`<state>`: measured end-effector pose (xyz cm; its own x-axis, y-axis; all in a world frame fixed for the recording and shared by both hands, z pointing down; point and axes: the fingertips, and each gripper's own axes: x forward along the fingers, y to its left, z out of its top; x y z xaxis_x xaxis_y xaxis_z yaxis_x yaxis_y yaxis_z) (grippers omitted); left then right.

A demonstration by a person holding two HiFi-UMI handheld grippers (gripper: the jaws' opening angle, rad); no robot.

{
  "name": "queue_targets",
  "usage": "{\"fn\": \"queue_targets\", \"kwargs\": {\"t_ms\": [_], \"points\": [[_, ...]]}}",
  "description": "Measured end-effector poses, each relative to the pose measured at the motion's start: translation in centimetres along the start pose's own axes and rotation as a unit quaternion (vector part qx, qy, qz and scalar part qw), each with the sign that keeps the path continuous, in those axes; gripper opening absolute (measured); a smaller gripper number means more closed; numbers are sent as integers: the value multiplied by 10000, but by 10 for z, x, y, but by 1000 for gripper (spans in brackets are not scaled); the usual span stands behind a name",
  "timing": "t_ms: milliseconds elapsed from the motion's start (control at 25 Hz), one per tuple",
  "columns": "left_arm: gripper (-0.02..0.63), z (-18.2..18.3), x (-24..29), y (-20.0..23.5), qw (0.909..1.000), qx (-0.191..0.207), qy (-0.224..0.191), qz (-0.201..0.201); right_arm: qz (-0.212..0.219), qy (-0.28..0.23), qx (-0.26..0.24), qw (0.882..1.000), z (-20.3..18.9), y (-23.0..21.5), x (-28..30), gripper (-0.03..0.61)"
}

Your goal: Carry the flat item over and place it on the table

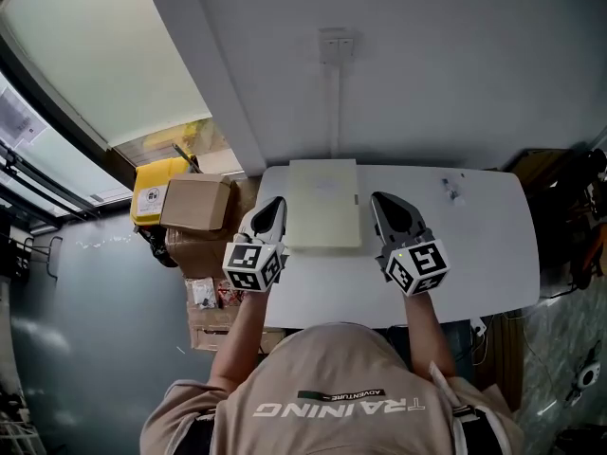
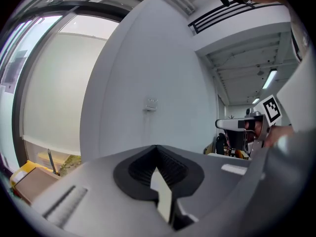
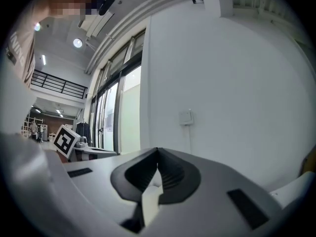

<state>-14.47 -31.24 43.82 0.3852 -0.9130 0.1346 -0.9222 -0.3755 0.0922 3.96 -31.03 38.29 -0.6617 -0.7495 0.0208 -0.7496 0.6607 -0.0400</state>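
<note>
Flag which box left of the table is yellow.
The yellow box, farthest left of the boxes; the cardboard box beside it is plain brown.

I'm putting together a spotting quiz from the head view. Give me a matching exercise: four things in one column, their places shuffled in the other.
Things:
1. flat pale panel
2. cardboard box
3. yellow container
4. wall plate

Places:
A. on the wall beyond the table
B. between the left gripper and the right gripper
C. beside the table's left end
D. left of the cardboard box

Pairs: 1-B, 2-C, 3-D, 4-A
</note>
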Motion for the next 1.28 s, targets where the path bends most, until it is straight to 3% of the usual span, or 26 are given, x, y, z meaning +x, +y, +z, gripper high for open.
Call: {"fn": "queue_targets", "kwargs": {"t_ms": [480, 1280], "points": [[6, 31, -9, -5, 9993, 319, -204, 27, -107, -29, -90, 9999, 9, -4, -1, 6], [6, 25, -5, 6, 9996, 266, -95, 14, -121, 282, -360, 9989, 1, -6, 3, 6]]}}
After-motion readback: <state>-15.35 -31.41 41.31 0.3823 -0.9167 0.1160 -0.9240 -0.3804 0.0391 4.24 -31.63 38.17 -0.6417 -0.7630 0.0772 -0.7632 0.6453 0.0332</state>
